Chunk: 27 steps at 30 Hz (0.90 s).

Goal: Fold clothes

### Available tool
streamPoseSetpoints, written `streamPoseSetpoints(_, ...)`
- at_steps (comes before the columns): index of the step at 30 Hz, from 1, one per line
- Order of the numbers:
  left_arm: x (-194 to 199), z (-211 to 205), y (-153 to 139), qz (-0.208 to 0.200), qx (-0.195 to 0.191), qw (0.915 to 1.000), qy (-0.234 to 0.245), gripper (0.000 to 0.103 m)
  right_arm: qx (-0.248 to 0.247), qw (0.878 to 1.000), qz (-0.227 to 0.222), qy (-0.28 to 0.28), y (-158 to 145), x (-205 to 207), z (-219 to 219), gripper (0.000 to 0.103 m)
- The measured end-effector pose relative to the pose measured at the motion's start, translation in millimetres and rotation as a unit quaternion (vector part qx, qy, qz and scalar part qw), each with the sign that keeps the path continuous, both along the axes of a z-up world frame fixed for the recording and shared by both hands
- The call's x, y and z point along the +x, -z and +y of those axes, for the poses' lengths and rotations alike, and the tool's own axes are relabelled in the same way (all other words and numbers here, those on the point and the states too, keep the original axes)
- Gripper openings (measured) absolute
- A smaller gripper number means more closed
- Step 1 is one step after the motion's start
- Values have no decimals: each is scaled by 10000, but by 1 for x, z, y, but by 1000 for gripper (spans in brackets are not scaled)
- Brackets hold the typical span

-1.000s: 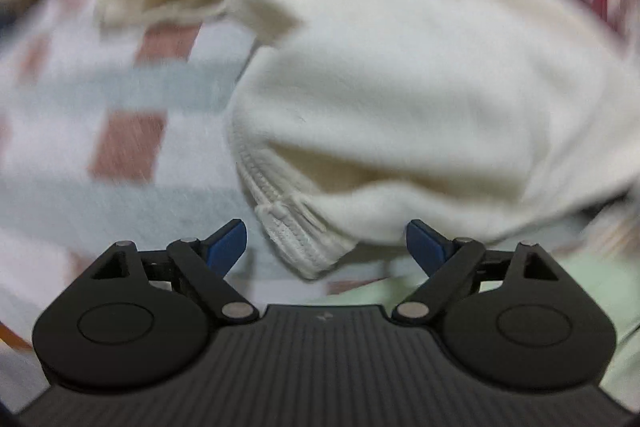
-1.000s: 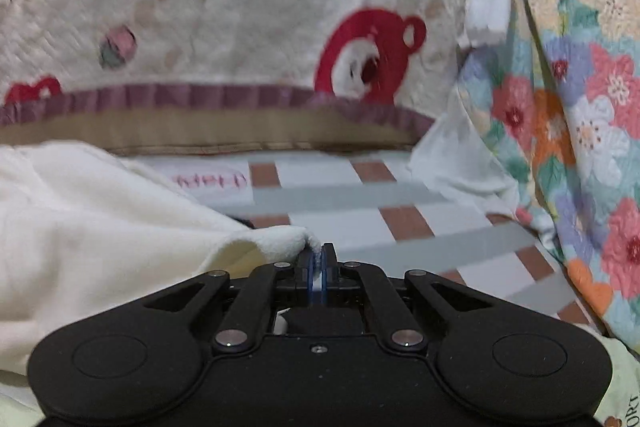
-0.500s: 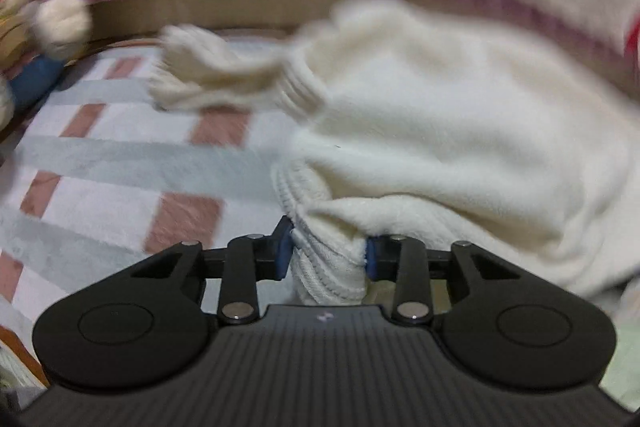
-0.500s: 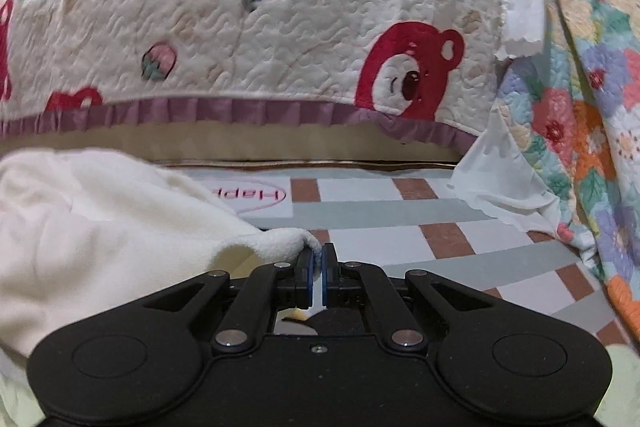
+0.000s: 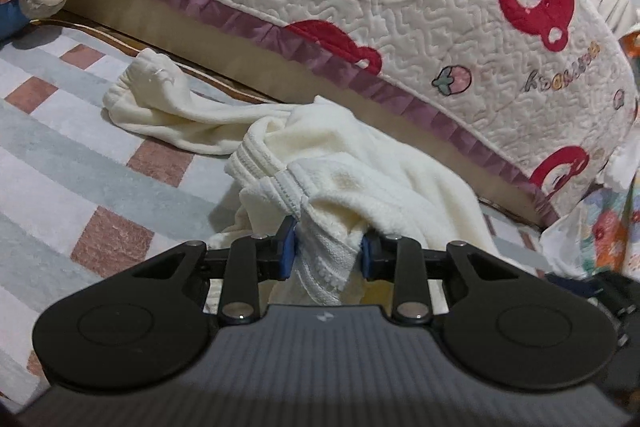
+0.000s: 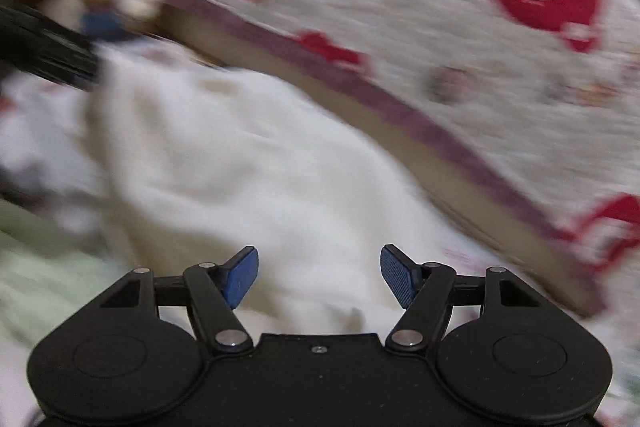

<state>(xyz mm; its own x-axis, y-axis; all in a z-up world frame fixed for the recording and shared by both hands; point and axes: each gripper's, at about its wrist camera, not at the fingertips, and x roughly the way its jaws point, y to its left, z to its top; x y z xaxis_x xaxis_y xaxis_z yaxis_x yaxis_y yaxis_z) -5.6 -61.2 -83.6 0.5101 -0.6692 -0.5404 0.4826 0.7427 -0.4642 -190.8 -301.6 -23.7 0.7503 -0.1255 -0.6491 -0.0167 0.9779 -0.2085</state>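
Right gripper [image 6: 319, 275] newly open; one garment [image 5: 360, 171].

A cream fleece garment [image 5: 360, 167] lies rumpled on the checked mat, one ribbed edge lifted, sleeve trailing left

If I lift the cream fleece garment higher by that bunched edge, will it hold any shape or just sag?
Likely just sag: the cream fleece garment already droops in soft folds from the left gripper, which pinches its ribbed edge. Its sleeve trails limp on the checked mat, so it would probably drag along. The thick pile looks grippy, so slipping seems unlikely.
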Motion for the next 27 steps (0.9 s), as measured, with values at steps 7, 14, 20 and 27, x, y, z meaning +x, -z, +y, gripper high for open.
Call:
streamPoseSetpoints(7, 11, 18, 10, 303, -560, 9977, -212, 29, -318, 9978, -299, -493, 52, 28, 84, 87)
streamPoseSetpoints(14, 5, 18, 14, 108, -391, 9989, -234, 30, -2253, 9733, -182, 396, 82, 49, 89, 57)
streamPoseSetpoints(20, -4, -2, 17, -94, 6, 10000, -2, 44, -442, 9891, -905, 1077, -4, 42, 7, 12)
streamPoseSetpoints(27, -21, -33, 25, -250, 232, 9957, 865, 65, 562, 9772, -1519, 1375, -79, 36, -18, 8)
